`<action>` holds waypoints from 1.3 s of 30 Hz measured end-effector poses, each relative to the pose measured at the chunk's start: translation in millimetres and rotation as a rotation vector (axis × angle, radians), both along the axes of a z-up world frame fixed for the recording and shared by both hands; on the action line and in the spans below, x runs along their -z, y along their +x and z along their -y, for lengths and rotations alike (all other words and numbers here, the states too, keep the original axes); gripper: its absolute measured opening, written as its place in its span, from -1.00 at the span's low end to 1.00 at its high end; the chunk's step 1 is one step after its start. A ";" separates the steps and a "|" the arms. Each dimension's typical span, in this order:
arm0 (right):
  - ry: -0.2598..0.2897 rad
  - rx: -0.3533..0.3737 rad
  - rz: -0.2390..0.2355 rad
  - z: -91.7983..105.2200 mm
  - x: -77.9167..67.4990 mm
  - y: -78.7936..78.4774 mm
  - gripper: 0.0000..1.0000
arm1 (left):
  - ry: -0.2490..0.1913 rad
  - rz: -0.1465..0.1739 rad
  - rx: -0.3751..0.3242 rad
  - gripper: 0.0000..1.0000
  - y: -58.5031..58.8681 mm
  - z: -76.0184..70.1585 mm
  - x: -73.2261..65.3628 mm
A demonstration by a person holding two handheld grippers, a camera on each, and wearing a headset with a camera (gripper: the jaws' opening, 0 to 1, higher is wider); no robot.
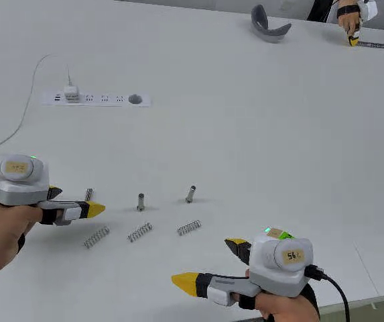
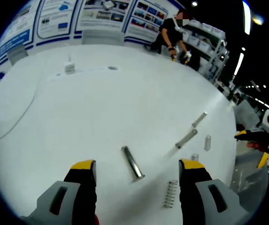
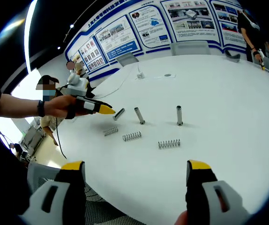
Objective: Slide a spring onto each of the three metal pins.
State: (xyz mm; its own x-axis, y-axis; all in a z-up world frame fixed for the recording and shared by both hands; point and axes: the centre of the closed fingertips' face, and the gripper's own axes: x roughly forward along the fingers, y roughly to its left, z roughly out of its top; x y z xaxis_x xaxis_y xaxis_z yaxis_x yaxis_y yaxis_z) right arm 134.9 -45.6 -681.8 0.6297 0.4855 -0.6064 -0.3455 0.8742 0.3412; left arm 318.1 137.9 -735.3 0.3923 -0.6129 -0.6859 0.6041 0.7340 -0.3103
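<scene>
Spanning the head view, the white table [image 1: 245, 134] carries all parts. The left gripper [image 1: 78, 201] and right gripper [image 1: 208, 263] hover with jaws spread, empty. Three pins [image 1: 140, 202] stand upright in a row. Three springs [image 1: 140, 232] lie flat just before them, long axes roughly parallel. The left gripper view catches one spring [image 2: 171, 193].

Three metal pins [image 1: 88, 194] [image 1: 140, 202] [image 1: 191, 194], three springs [image 1: 96, 237] [image 1: 140, 232] [image 1: 189, 227], two grippers [image 1: 78, 201] [image 1: 205, 261], one power strip [image 1: 98, 99], one white charger [image 1: 70, 91], one cable [image 1: 24, 111], one grey curved band [image 1: 269, 30] at the worktop's far edge
</scene>
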 end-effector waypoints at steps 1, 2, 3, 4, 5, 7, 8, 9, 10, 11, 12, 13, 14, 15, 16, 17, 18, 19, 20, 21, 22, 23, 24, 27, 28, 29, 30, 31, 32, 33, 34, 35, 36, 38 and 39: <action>0.001 0.001 0.000 0.1 -0.2 -0.1 0.80 | 0.002 0.001 -0.004 0.45 2.3 1.0 1.7; 0.002 0.002 -0.001 0.3 0.0 -0.3 0.80 | 0.006 0.000 -0.007 0.42 3.5 1.7 2.9; 0.002 0.003 -0.003 0.7 0.5 -0.3 0.80 | 0.011 -0.003 -0.010 0.39 4.5 2.0 4.2; 0.001 0.003 -0.005 1.3 1.5 -0.4 0.80 | 0.013 -0.006 -0.016 0.36 6.4 2.9 6.1; 0.001 0.004 -0.007 1.6 2.0 -0.6 0.80 | 0.012 -0.005 -0.021 0.32 7.8 3.5 6.8; 0.000 0.005 -0.011 2.3 2.6 -0.8 0.80 | 0.014 -0.004 -0.032 0.27 10.7 5.4 8.1; 0.000 0.006 -0.012 2.4 2.8 -0.8 0.80 | 0.018 -0.003 -0.035 0.22 11.7 5.7 8.9; 0.001 0.009 -0.012 2.9 3.0 -0.4 0.80 | 0.020 0.000 -0.038 0.18 12.8 6.8 9.9; 0.002 0.010 -0.013 3.1 3.2 -0.2 0.80 | 0.024 0.001 -0.038 0.13 13.5 7.4 11.0; 0.003 0.012 -0.014 3.4 3.7 0.1 0.80 | 0.041 -0.001 -0.038 0.08 14.1 6.5 14.1; 0.004 0.013 -0.015 3.5 4.1 0.2 0.80 | 0.051 -0.005 -0.041 0.02 14.4 5.7 16.1; 0.004 0.013 -0.016 3.5 4.2 0.2 0.79 | 0.053 -0.010 -0.049 -0.04 15.0 5.0 17.2; 0.005 0.015 -0.017 3.4 4.3 0.3 0.79 | 0.049 -0.015 -0.064 -0.13 16.7 3.6 18.9; 0.005 0.016 -0.018 3.4 4.5 0.3 0.79 | 0.047 -0.018 -0.070 -0.17 17.5 3.3 19.7; 0.006 0.017 -0.019 3.6 4.9 0.4 0.79 | 0.047 -0.016 -0.076 -0.20 17.9 2.7 19.0; 0.006 0.017 -0.019 3.6 5.0 0.2 0.79 | 0.049 -0.015 -0.075 -0.24 18.3 2.8 19.1; 0.006 0.018 -0.020 3.7 5.2 0.1 0.79 | 0.052 -0.013 -0.075 -0.26 18.6 2.7 19.1; 0.007 0.021 -0.021 4.2 5.8 0.0 0.79 | 0.052 -0.014 -0.075 -0.28 18.7 3.3 19.2; 0.009 0.022 -0.023 4.3 6.4 -0.2 0.79 | 0.053 -0.013 -0.073 -0.31 18.5 4.2 19.2; 0.010 0.022 -0.025 4.2 7.2 -0.6 0.79 | 0.066 -0.009 -0.066 -0.33 18.1 4.7 20.0; 0.009 0.022 -0.028 4.1 7.7 -1.0 0.79 | 0.075 -0.006 -0.065 -0.37 18.0 4.5 20.6; 0.009 0.020 -0.030 4.0 8.2 -1.2 0.79 | 0.078 -0.003 -0.065 -0.40 18.1 4.7 20.8; 0.009 0.019 -0.031 3.6 8.5 -1.3 0.79 | 0.087 0.004 -0.068 -0.43 19.1 4.5 21.8; 0.013 0.020 -0.030 3.2 8.7 -0.3 0.79 | 0.100 0.014 -0.068 -0.52 20.1 7.1 23.7; 0.014 0.021 -0.030 3.0 8.6 0.0 0.79 | 0.108 0.020 -0.068 -0.53 21.0 7.4 24.1; 0.015 0.021 -0.029 3.0 8.3 0.4 0.79 | 0.119 0.033 -0.062 -0.55 21.7 9.6 24.4; 0.015 0.022 -0.030 3.0 8.2 0.6 0.79 | 0.124 0.036 -0.059 -0.57 21.4 11.3 24.8; 0.016 0.023 -0.031 3.5 8.8 1.0 0.79 | 0.129 0.039 -0.058 -0.59 21.1 13.2 25.1; 0.016 0.024 -0.032 3.9 9.0 1.2 0.79 | 0.134 0.044 -0.058 -0.61 21.1 13.5 24.8; 0.017 0.025 -0.032 4.3 8.9 1.5 0.79 | 0.135 0.045 -0.057 -0.61 21.3 15.0 24.5; 0.017 0.027 -0.031 4.7 8.7 1.7 0.79 | 0.143 0.053 -0.053 -0.61 21.8 16.0 24.0; 0.018 0.028 -0.031 4.9 8.0 1.8 0.79 | 0.154 0.057 -0.049 -0.62 21.8 16.3 24.0; 0.019 0.030 -0.030 5.2 7.2 1.9 0.78 | 0.178 0.072 -0.040 -0.63 22.2 16.8 24.1; 0.017 0.032 -0.030 6.3 7.4 2.0 0.78 | 0.201 0.088 -0.018 -0.65 21.5 19.4 23.9; 0.016 0.032 -0.031 6.8 7.8 2.1 0.78 | 0.220 0.108 -0.002 -0.65 23.0 18.9 23.4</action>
State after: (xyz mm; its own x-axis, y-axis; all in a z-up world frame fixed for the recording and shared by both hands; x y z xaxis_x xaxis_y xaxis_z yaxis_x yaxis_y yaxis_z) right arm 136.9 -52.4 -689.6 0.6263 0.4750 -0.6182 -0.3064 0.8791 0.3651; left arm 341.1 119.1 -758.8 0.4719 -0.4522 -0.7569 0.6238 0.7779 -0.0759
